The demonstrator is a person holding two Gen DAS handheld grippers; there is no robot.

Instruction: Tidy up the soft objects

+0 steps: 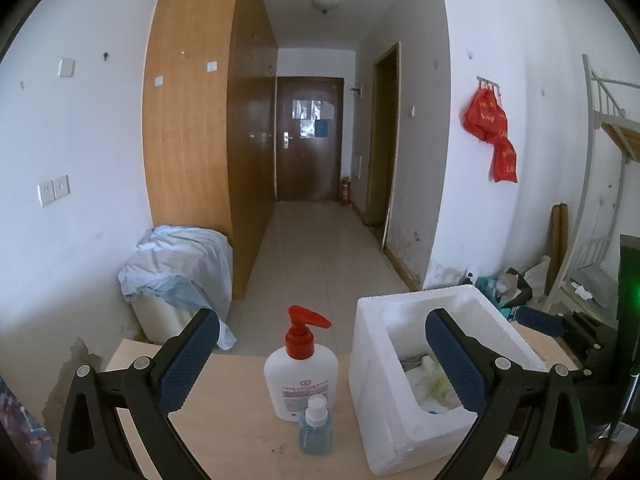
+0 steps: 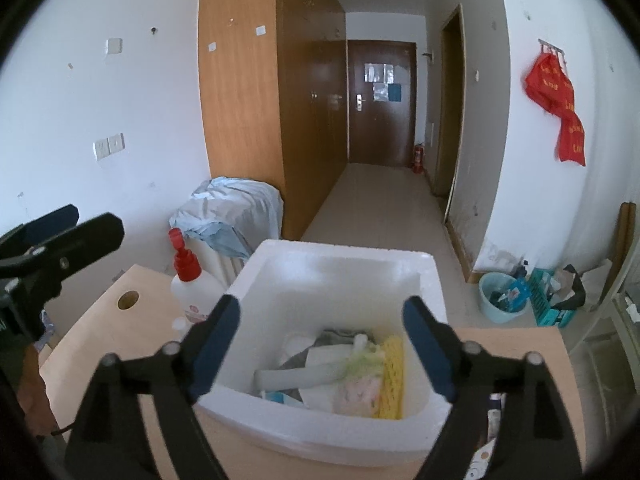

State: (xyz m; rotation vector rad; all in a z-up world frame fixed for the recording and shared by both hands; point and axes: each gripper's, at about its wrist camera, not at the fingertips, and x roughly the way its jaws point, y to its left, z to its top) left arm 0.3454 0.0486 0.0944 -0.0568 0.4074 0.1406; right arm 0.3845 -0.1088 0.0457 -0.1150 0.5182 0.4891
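White foam makes up the box (image 2: 340, 276) that holds my soft things: a yellow mesh piece (image 2: 391, 380) against its right wall, a pale pink bundle (image 2: 360, 394) just beside that, white and grey cloths (image 2: 320, 356) heaped to the left. The box sits on the pale wood worktop (image 1: 224, 432).

My right tool (image 2: 322, 344) hangs over the box's near edge, jaws spread wide with nothing between them. My left tool (image 1: 320, 364) is also wide open and empty, low over the worktop; its right finger (image 1: 452, 364) overlaps the box opening in the left view, though I cannot tell whether it touches.

Just left of the box stands a white pump bottle (image 1: 301, 376) with a red top, and a small blue bottle (image 1: 316, 428) stands right in front of it.

Beyond the worktop, a pale blue sheet (image 1: 180, 268) drapes a white unit by the wardrobe (image 1: 192, 120), and a red bag (image 1: 490, 132) hangs on the right wall.
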